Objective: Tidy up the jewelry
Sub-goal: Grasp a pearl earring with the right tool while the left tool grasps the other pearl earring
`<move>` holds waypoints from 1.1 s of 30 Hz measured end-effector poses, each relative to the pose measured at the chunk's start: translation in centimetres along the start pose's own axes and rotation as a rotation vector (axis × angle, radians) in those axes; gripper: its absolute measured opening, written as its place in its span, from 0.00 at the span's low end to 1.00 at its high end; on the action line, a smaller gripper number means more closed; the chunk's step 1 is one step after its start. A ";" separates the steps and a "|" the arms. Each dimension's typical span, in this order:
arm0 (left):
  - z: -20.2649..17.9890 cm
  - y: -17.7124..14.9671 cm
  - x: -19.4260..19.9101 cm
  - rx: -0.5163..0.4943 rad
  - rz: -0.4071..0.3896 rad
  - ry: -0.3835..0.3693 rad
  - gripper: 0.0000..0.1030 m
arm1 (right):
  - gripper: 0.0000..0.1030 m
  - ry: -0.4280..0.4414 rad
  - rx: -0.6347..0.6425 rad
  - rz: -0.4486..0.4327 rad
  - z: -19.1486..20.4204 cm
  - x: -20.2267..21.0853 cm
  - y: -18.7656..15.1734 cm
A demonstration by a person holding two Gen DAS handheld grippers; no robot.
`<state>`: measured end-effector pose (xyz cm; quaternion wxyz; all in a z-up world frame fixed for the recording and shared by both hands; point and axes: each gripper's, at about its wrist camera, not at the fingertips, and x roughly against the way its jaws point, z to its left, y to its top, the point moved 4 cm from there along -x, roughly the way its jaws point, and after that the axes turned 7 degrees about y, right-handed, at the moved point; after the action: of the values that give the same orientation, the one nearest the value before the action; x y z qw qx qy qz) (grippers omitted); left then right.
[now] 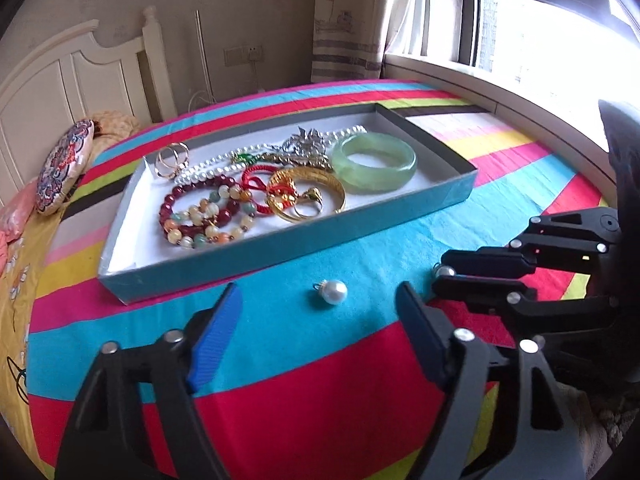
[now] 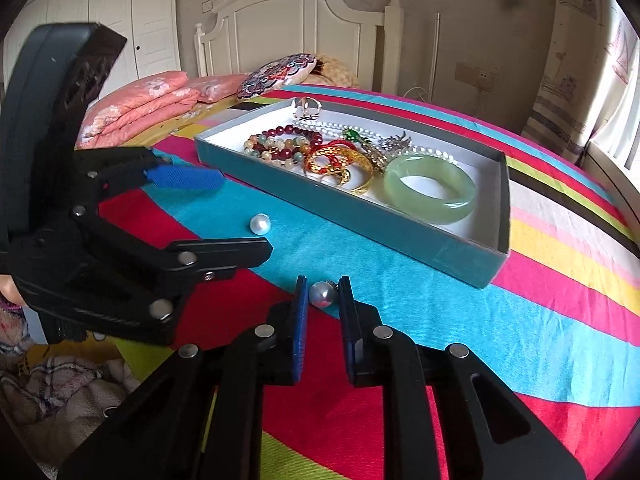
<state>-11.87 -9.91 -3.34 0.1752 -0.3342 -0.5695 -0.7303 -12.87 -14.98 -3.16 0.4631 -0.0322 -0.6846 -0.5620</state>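
Note:
A teal tray (image 1: 280, 252) (image 2: 400, 236) on the striped bedspread holds a green jade bangle (image 1: 374, 162) (image 2: 430, 188), a gold bangle (image 1: 316, 196), beaded bracelets (image 1: 204, 216) (image 2: 280, 146), a pearl necklace and rings. A loose pearl pendant (image 1: 334, 292) (image 2: 260, 224) lies on the blue stripe between the open jaws of my left gripper (image 1: 316, 308) (image 2: 240, 212). My right gripper (image 2: 323, 296) (image 1: 438, 276) is shut on a second pearl pendant (image 2: 322, 294) (image 1: 445, 271) at the cloth.
A patterned round cushion (image 1: 64, 168) (image 2: 276, 74) and folded pink quilts (image 2: 140, 108) lie at the head of the bed by a white headboard (image 2: 304, 20). A window sill (image 1: 500, 88) runs along the right.

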 end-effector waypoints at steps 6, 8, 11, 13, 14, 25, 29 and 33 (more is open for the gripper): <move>0.1 -0.2 -0.7 0.012 0.027 -0.002 0.46 | 0.15 0.000 -0.007 -0.002 -0.3 0.0 0.0; 0.2 -0.1 -0.7 0.016 0.027 -0.005 0.45 | 0.16 0.001 -0.008 -0.003 -0.2 0.0 0.0; 0.2 -0.1 -0.8 0.016 0.027 -0.003 0.44 | 0.16 0.005 -0.013 -0.004 -0.3 0.0 0.0; 0.2 -0.1 -0.8 0.014 0.026 -0.004 0.44 | 0.16 0.009 -0.016 -0.003 -0.3 0.0 -0.1; 0.1 0.0 -0.8 0.013 0.025 -0.004 0.43 | 0.16 0.011 -0.017 -0.002 -0.3 0.0 0.0; -0.1 -0.1 -0.7 0.002 0.009 -0.008 0.28 | 0.16 0.007 -0.006 -0.001 0.0 0.0 -0.1; -0.3 -0.1 -0.6 0.000 0.005 -0.009 0.14 | 0.16 -0.001 0.026 -0.002 0.6 0.0 -0.2; -0.4 -0.1 -0.6 -0.005 -0.004 -0.009 0.14 | 0.15 -0.002 0.036 -0.002 0.9 0.0 -0.3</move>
<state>-11.60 -10.37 -3.87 0.1702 -0.3369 -0.5693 -0.7304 -13.50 -14.37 -3.32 0.4624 -0.0238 -0.6951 -0.5500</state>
